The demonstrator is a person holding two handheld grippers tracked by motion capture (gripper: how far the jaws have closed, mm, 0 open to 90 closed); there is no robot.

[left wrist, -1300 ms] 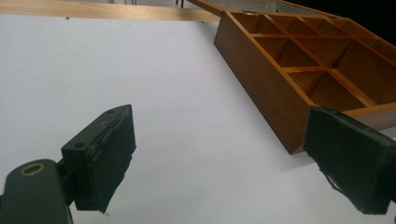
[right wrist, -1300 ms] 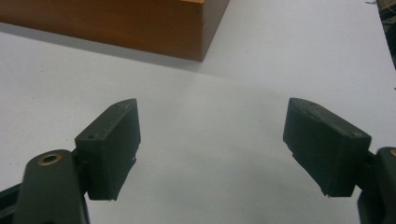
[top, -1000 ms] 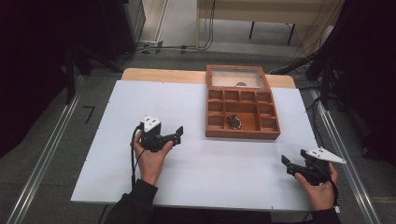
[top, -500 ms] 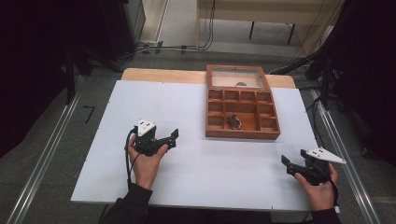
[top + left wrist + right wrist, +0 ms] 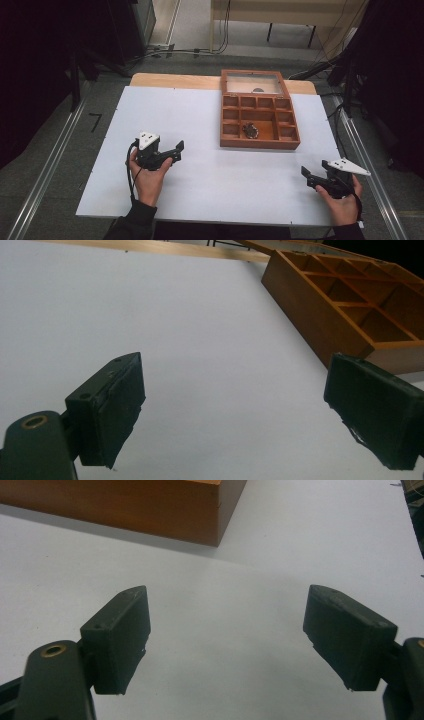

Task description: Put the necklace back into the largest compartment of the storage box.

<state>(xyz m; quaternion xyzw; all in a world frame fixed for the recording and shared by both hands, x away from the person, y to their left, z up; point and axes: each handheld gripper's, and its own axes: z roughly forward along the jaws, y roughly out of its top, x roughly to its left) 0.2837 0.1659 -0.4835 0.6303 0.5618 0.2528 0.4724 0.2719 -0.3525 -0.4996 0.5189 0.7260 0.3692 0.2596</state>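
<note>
wooden box far right of left gripper (jaws spread) | right gripper below box, jaws spread, empty

The brown wooden box with many small open compartments lies flat on the white worktop, its lid standing open behind, one small dark object inside.

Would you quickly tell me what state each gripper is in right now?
Left gripper: open, holding nothing.
Right gripper: open, holding nothing.
</note>
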